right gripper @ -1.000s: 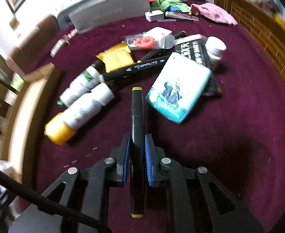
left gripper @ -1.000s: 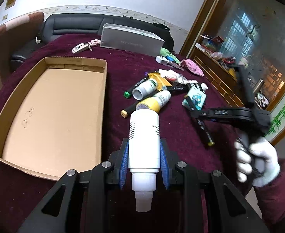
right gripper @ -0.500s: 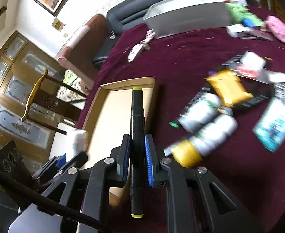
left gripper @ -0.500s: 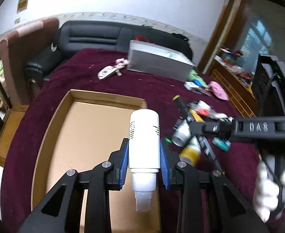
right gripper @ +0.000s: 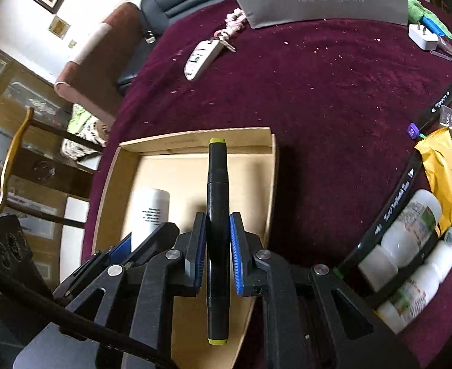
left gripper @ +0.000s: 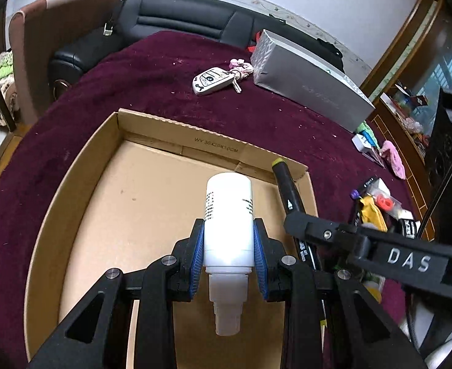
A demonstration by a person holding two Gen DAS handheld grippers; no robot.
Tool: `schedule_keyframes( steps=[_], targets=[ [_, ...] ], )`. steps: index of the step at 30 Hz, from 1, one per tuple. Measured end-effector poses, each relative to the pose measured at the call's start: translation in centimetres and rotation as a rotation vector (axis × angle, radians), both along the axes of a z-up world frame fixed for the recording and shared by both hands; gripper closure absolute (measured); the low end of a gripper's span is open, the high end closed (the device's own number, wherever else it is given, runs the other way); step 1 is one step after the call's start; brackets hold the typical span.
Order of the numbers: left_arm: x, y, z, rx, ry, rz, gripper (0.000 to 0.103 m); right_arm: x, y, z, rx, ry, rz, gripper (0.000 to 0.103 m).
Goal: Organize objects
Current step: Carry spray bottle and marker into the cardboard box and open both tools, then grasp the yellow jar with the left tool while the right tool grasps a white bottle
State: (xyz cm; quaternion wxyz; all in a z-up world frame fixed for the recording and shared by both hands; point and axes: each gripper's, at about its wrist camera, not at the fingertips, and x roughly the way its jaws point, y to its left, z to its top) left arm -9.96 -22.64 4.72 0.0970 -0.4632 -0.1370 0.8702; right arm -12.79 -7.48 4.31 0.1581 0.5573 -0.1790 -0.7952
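My left gripper (left gripper: 228,236) is shut on a white bottle (left gripper: 228,215) and holds it above the open cardboard box (left gripper: 81,203). My right gripper (right gripper: 217,236) is shut on a black marker with yellow-green ends (right gripper: 217,203) and holds it over the same box (right gripper: 118,172), just right of the left gripper. The right gripper's arm (left gripper: 364,246) and marker (left gripper: 287,193) show in the left wrist view. The white bottle (right gripper: 150,212) shows in the right wrist view.
A pile of bottles (right gripper: 410,236), markers (right gripper: 395,203), a yellow packet (right gripper: 444,175) and small packages lies right of the box on the maroon tablecloth (right gripper: 318,92). A key fob (left gripper: 212,80) and a grey box (left gripper: 309,83) lie beyond the box. A sofa stands behind.
Both grippers have moved left from the pile to above the cardboard box, each still holding its object. The right gripper now sits close beside the left one.
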Motion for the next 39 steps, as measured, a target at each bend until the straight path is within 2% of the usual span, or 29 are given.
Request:
schedule_keyframes(
  steps=[8, 13, 15, 19, 22, 24, 26, 29, 32, 36, 37, 39],
  targets=[
    [-1.1, -0.3, -1.3, 0.058, -0.025, 0.019, 0.077, -0.5, 0.0, -0.5, 0.042, 0.033, -0.015, 0.09],
    [-1.3, -0.8, -1.3, 0.118, -0.047, 0.029, 0.076, -0.2, 0.2, -0.1, 0.044, 0.058, -0.026, 0.086],
    [-1.0, -1.3, -0.7, 0.14, -0.039, 0.044, 0.076, 0.0, 0.8, 0.4, 0.023, 0.065, -0.032, 0.086],
    [0.6, -1.6, 1.4, 0.137, 0.006, 0.062, 0.076, 1.6, 2.8, 2.6, -0.004, 0.116, -0.039, 0.086],
    [2.7, -0.7, 3.8, 0.136, 0.054, 0.037, 0.074, 3.6, 5.2, 4.4, -0.016, 0.166, -0.048, 0.079],
    [4.3, 1.0, 5.4, 0.128, 0.1, -0.015, 0.06, 5.4, 7.4, 5.6, -0.021, 0.206, -0.07, 0.079],
    [6.0, 3.3, 6.5, 0.106, 0.135, -0.087, 0.055, 7.1, 9.4, 6.4, -0.005, 0.247, -0.1, 0.076],
    [7.6, 7.5, 6.8, 0.056, 0.146, -0.205, 0.055, 10.1, 12.8, 6.7, 0.032, 0.297, -0.153, 0.054],
    [8.7, 11.9, 5.8, -0.022, 0.15, -0.307, 0.056, 12.7, 16.6, 5.4, 0.029, 0.283, -0.213, 0.053],
    [9.4, 16.8, 4.2, -0.115, 0.135, -0.388, 0.056, 14.9, 20.8, 3.5, -0.007, 0.243, -0.28, 0.053],
    [9.6, 17.7, 3.9, -0.147, 0.144, -0.402, 0.056, 15.5, 21.9, 3.0, -0.016, 0.235, -0.299, 0.053],
    [9.9, 19.5, 3.2, -0.259, 0.174, -0.421, 0.056, 16.5, 23.6, 2.2, -0.032, 0.221, -0.332, 0.053]
  ],
)
